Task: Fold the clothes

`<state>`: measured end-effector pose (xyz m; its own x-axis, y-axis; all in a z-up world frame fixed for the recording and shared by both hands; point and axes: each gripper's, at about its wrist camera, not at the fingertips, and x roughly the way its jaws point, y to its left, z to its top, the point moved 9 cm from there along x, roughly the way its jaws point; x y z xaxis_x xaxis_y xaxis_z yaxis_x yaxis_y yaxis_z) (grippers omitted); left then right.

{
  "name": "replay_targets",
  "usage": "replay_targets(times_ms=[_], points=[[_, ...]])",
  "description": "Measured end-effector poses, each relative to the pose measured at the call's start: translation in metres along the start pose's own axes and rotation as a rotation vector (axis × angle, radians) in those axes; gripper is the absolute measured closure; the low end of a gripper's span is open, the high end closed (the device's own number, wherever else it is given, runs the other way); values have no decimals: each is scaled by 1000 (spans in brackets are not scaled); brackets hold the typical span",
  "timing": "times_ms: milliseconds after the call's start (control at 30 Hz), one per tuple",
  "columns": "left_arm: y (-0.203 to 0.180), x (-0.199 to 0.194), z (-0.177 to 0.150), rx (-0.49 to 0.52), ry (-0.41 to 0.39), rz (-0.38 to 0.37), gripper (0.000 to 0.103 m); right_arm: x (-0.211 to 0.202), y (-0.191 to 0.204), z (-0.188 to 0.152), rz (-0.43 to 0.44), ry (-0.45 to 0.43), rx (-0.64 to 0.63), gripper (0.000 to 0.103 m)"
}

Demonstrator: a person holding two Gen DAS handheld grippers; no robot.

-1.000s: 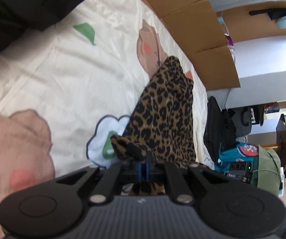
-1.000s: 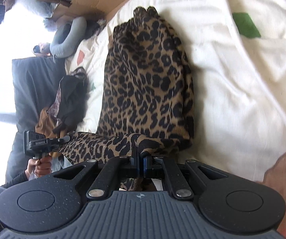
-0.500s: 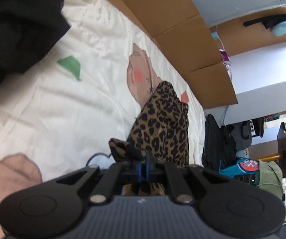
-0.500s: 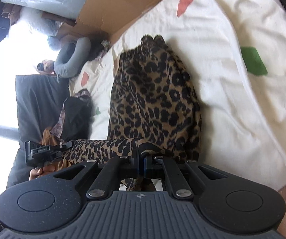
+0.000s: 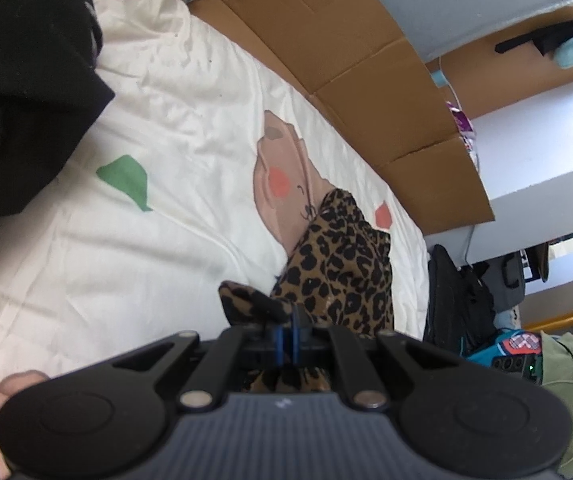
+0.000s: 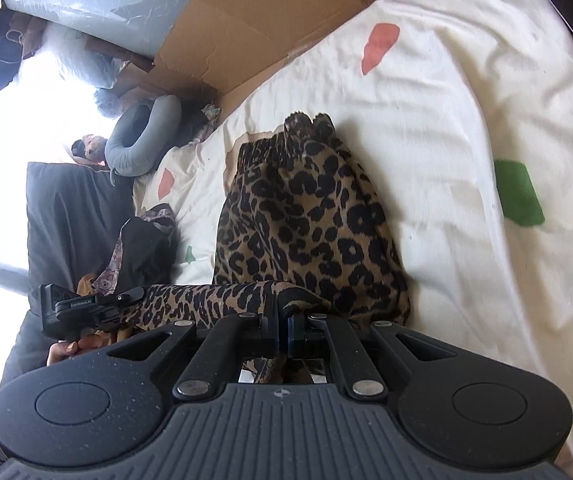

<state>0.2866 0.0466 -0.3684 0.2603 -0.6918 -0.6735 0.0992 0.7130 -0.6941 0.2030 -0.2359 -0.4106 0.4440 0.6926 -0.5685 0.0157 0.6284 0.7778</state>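
- Both my claws are clamped on the leopard-print garment (image 6: 306,220), which lies on the white printed bedsheet (image 6: 466,120)
- My left gripper (image 5: 291,326) pinches one bunched edge
- My right gripper (image 6: 282,326) pinches the other, the hem taut between

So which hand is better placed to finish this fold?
Neither alone, probably: the left gripper and right gripper are both shut on the leopard garment, its edge stretched between them.
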Motion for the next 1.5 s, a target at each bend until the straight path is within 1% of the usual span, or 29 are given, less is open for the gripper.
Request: replay_targets(times_ms=[200, 333, 533, 633, 733, 833, 900, 933, 967, 1000, 1033, 1100, 1233, 1300, 1367, 1400, 1500], points=[[1, 11, 10, -16, -24, 17, 98, 5, 1, 14, -20, -23, -26, 101], [-3, 21, 20, -5, -38, 24, 98, 7, -4, 24, -39, -49, -12, 101], [-9, 35, 35, 13, -58, 35, 98, 11, -13, 35, -57, -66, -3, 101], [-10, 40, 38, 21, -60, 41, 98, 13, -18, 39, -67, -74, 8, 101], [-3, 48, 40, 24, -56, 66, 98, 19, -25, 41, -84, -72, 18, 101], [10, 60, 43, -6, -34, 87, 97, 26, -31, 42, -107, -49, 22, 98], [16, 64, 44, -25, -29, 95, 93, 30, -33, 45, -110, -34, 31, 97], [17, 65, 44, -32, -28, 103, 86, 31, -33, 46, -110, -28, 31, 94], [19, 66, 44, -38, -26, 111, 72, 31, -33, 46, -105, -22, 34, 90], [20, 66, 44, -42, -24, 117, 62, 31, -32, 46, -97, -19, 36, 82], [20, 66, 43, -40, -23, 120, 49, 31, -31, 46, -91, -20, 36, 69], [17, 65, 39, -17, -18, 118, 48, 29, -29, 44, -86, -23, 33, 59], [16, 61, 27, -14, -2, 103, 48, 24, -24, 38, -64, -35, 30, 54], [15, 60, 20, -15, 3, 94, 47, 22, -21, 35, -49, -44, 23, 54], [15, 59, 12, -11, 12, 85, 45, 22, -17, 30, -38, -40, 15, 51], [14, 59, 7, -1, 20, 88, 45, 23, -15, 27, -39, -33, -1, 49], [9, 62, -6, 55, 49, 100, 44, 26, -8, 16, -44, -8, -54, 47]])
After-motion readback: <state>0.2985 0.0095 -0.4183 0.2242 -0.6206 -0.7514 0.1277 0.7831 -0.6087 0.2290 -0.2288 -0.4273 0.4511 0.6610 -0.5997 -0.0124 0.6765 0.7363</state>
